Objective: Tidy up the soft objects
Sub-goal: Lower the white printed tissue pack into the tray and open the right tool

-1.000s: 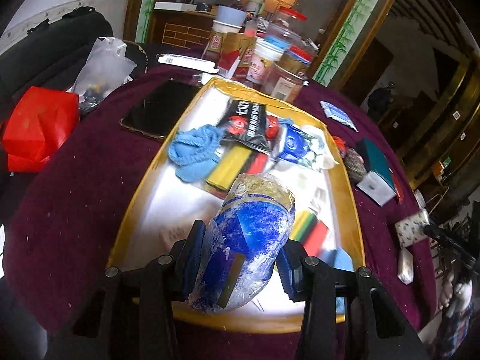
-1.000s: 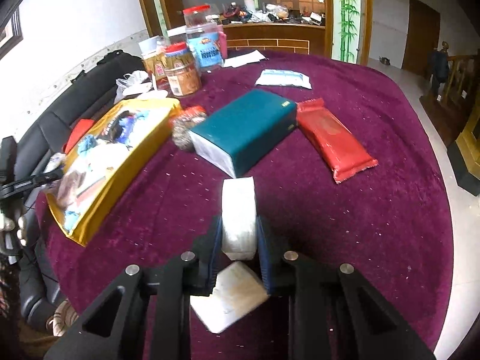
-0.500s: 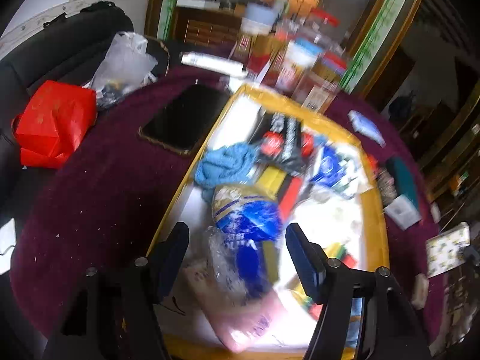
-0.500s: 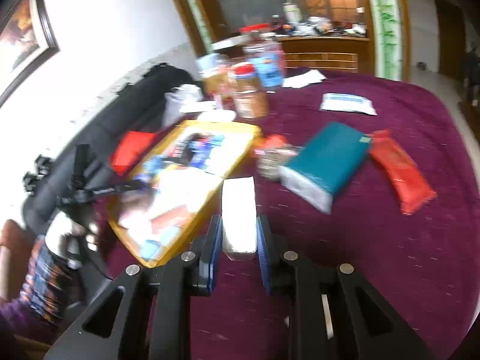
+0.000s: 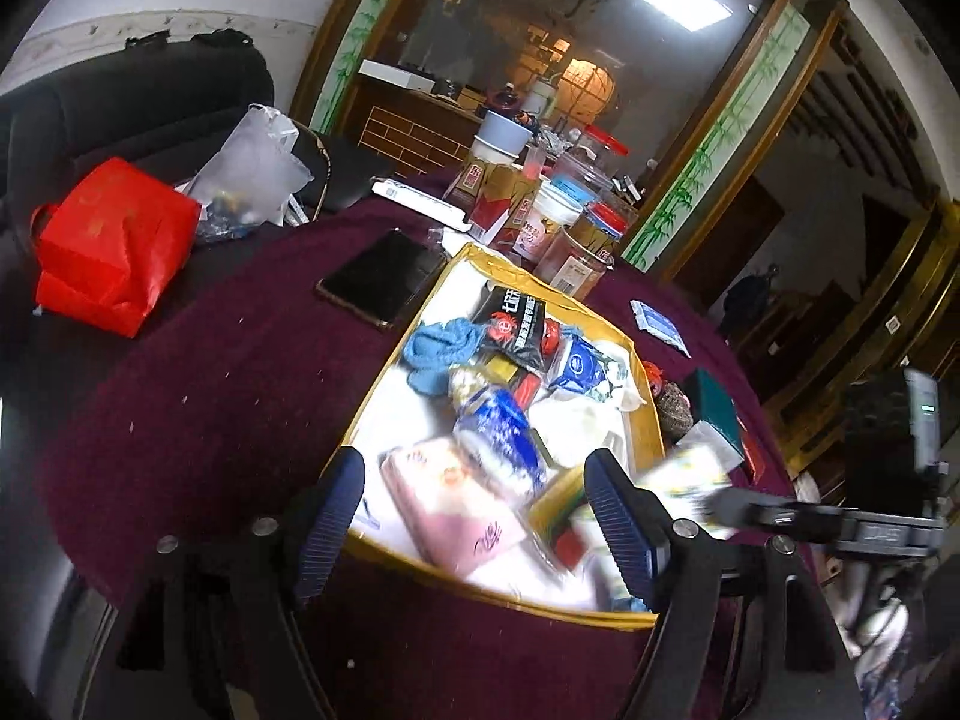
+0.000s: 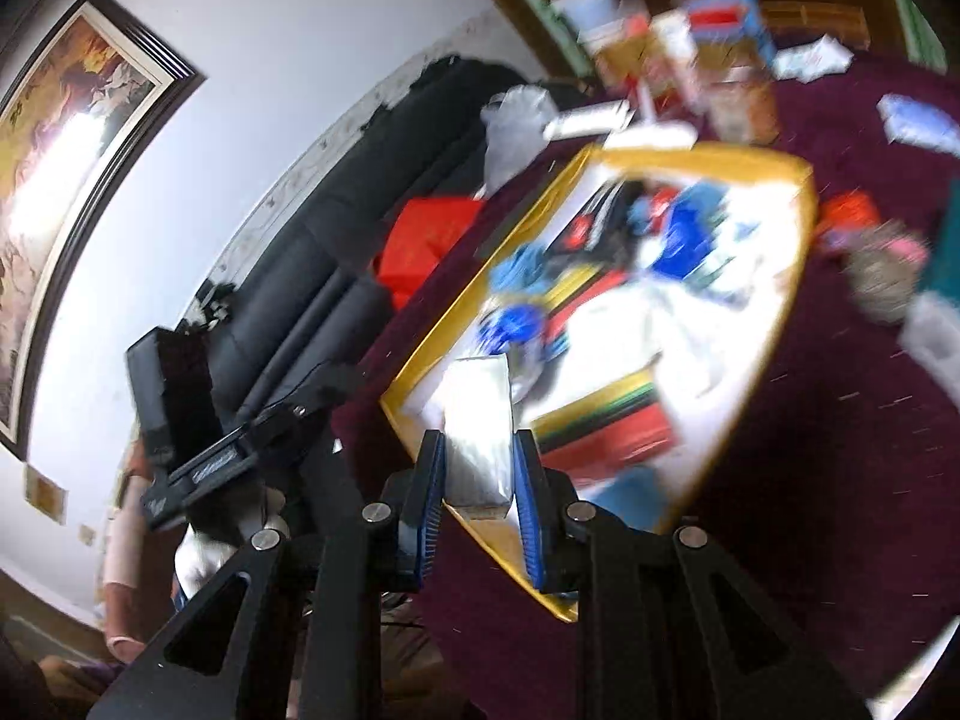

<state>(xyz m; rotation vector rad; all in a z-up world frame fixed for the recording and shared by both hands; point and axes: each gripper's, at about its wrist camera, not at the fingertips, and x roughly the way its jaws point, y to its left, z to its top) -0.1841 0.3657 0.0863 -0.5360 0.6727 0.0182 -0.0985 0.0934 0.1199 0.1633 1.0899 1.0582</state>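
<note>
A gold-rimmed tray [image 5: 390,360] on the purple tablecloth holds several soft packs and a blue cloth [image 5: 435,348]. A blue-and-white pack [image 5: 498,438] lies in it beside a pink pack [image 5: 456,498]. My left gripper [image 5: 474,516] hovers over the tray's near edge. Its jaws are opening, and neither pad touches the packs seen between them. My right gripper [image 6: 478,450] is shut on a white tissue pack [image 6: 477,396] above the near corner of the tray [image 6: 420,360]. That white pack [image 5: 690,474] also shows blurred at the right of the left wrist view.
A black phone [image 5: 384,276] lies left of the tray, with jars and cartons [image 5: 564,228] behind it. A red bag [image 5: 114,246] and a clear plastic bag [image 5: 252,168] sit on the black sofa. A teal box [image 5: 714,408] lies right of the tray.
My left gripper let go of the blue-and-white pack, which now lies in the tray, and drew back and up. My right gripper swung left with the white pack to the tray's corner.
</note>
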